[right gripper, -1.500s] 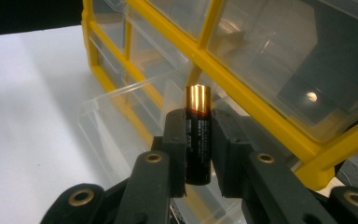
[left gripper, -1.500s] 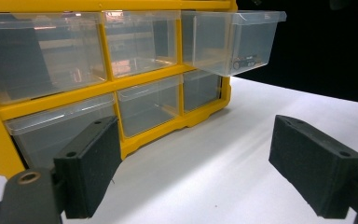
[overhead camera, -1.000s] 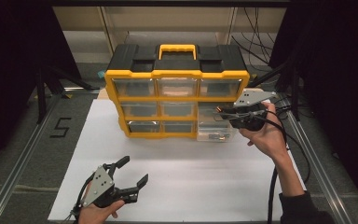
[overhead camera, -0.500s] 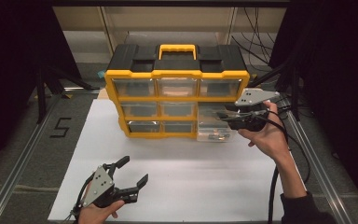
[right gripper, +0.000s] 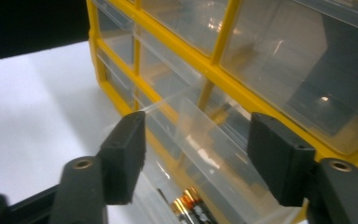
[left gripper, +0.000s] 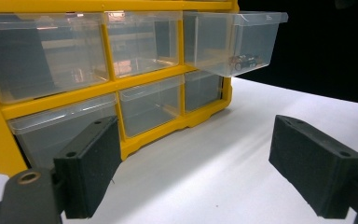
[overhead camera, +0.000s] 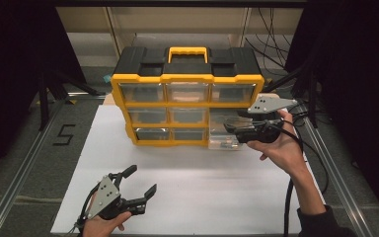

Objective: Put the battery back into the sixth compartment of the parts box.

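A yellow and black organizer (overhead camera: 187,79) with clear drawers stands at the back of the white table (overhead camera: 217,187). Its right drawer in the middle row (overhead camera: 221,138) is pulled out, and batteries (right gripper: 191,210) lie inside it. My right gripper (overhead camera: 231,126) is at that drawer's front. Its jaws have just been opening and now stand open, with the clear front wall (right gripper: 200,135) between them and the pads off it. My left gripper (overhead camera: 141,179) rests low at the front left, open and empty, facing the organizer (left gripper: 121,88) and the pulled-out drawer (left gripper: 235,42).
Metal rails (overhead camera: 24,168) run along both sides of the white sheet. A "5" marking (overhead camera: 64,134) lies on the left. Black cables (overhead camera: 276,44) hang behind the organizer at the right, and dark curtains close both sides.
The right gripper's jaws have spread apart at the drawer front, and the hand has edged slightly right. The left gripper has stayed where it was.
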### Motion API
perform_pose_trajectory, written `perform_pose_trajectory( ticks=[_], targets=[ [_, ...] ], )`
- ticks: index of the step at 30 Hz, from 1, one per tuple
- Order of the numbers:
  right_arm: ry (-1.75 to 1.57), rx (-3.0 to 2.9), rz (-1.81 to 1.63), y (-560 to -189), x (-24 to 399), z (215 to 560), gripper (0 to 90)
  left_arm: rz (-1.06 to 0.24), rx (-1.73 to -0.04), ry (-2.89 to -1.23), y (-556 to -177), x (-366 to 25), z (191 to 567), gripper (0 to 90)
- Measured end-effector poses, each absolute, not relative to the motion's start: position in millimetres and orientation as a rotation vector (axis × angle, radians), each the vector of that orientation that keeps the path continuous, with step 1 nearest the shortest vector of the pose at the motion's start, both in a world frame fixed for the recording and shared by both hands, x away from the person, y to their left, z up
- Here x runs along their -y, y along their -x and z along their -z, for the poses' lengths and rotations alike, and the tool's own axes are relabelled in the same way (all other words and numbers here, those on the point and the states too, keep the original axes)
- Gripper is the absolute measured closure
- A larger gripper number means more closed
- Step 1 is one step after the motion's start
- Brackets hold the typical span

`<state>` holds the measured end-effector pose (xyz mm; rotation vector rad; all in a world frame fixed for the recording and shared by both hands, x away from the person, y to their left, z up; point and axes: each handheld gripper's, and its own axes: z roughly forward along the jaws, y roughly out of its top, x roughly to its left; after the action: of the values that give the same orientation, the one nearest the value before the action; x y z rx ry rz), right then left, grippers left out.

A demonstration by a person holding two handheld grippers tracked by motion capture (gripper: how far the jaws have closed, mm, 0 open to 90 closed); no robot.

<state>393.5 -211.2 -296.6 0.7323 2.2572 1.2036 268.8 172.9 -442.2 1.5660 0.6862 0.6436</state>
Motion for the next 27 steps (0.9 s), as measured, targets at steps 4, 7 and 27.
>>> perform_pose_trajectory(
  ticks=[4, 7, 27],
  targets=[
    [-0.745, -2.234, -1.218, -387.2, 206.8, 298.0, 30.6, -0.644, -0.690, -1.563, -268.5, -173.4, 441.8, 16.2],
    [-0.762, -2.222, -1.237, -382.9, 205.1, 297.5, 29.0, -0.643, -0.690, -1.563, -268.2, -173.2, 441.7, 16.2],
    [-0.788, -2.169, -1.317, -352.1, 196.1, 315.6, 24.1, -0.644, -0.689, -1.561, -268.1, -173.3, 441.5, 16.2]
  ],
)
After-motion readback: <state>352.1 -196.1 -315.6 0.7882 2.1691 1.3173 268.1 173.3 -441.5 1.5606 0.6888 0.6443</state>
